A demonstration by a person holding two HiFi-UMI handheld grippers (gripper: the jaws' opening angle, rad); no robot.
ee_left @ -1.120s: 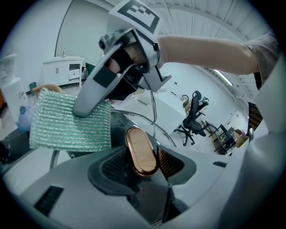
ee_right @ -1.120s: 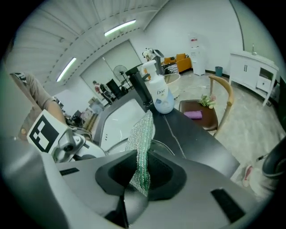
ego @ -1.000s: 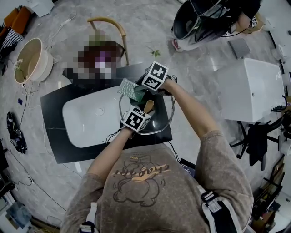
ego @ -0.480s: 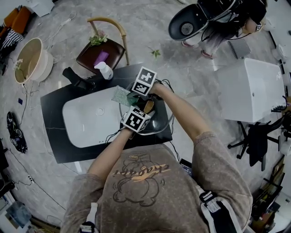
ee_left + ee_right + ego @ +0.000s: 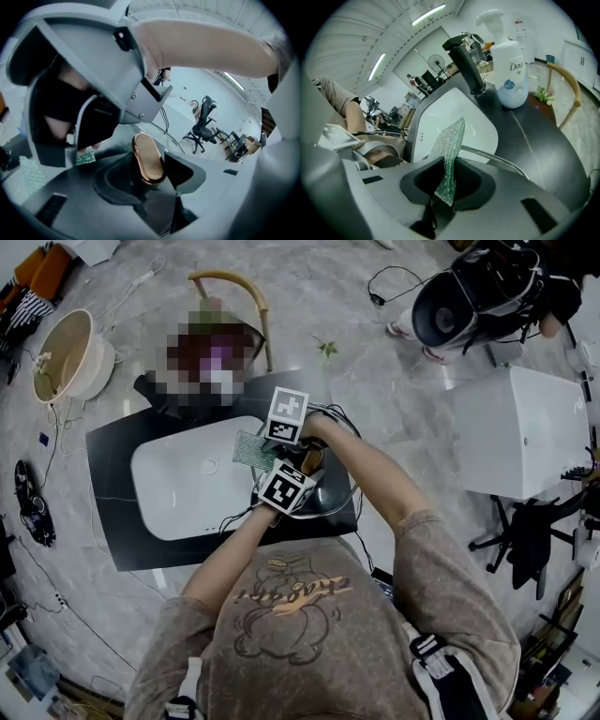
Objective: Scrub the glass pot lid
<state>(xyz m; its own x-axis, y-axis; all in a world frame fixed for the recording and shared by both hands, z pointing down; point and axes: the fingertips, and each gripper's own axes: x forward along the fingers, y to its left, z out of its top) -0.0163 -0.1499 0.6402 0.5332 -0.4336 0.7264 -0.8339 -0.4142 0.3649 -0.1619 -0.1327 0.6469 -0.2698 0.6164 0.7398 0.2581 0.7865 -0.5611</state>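
The glass pot lid (image 5: 334,505) stands tilted on the black counter to the right of the sink; its metal rim (image 5: 499,161) curves just ahead of my right jaws. My left gripper (image 5: 302,468) is shut on the lid's copper-coloured handle (image 5: 147,159), with a pad on each side of it. My right gripper (image 5: 269,446) sits just above and left of the left one, shut on a green scrub pad (image 5: 450,157) that sticks up between its jaws. In the head view the pad (image 5: 251,450) hangs over the lid's left edge, towards the sink. The right gripper's grey body (image 5: 89,79) fills the upper left of the left gripper view.
A white sink basin (image 5: 183,488) is set in the black counter (image 5: 112,521), with a black faucet (image 5: 465,63) and a white pump bottle (image 5: 511,70) behind it. A wooden chair (image 5: 234,287) stands beyond, a white cabinet (image 5: 520,427) to the right, a round basket (image 5: 66,357) far left.
My right gripper has moved left and a little down with the scrub pad, across the lid towards the sink. The left gripper has stayed on the handle.
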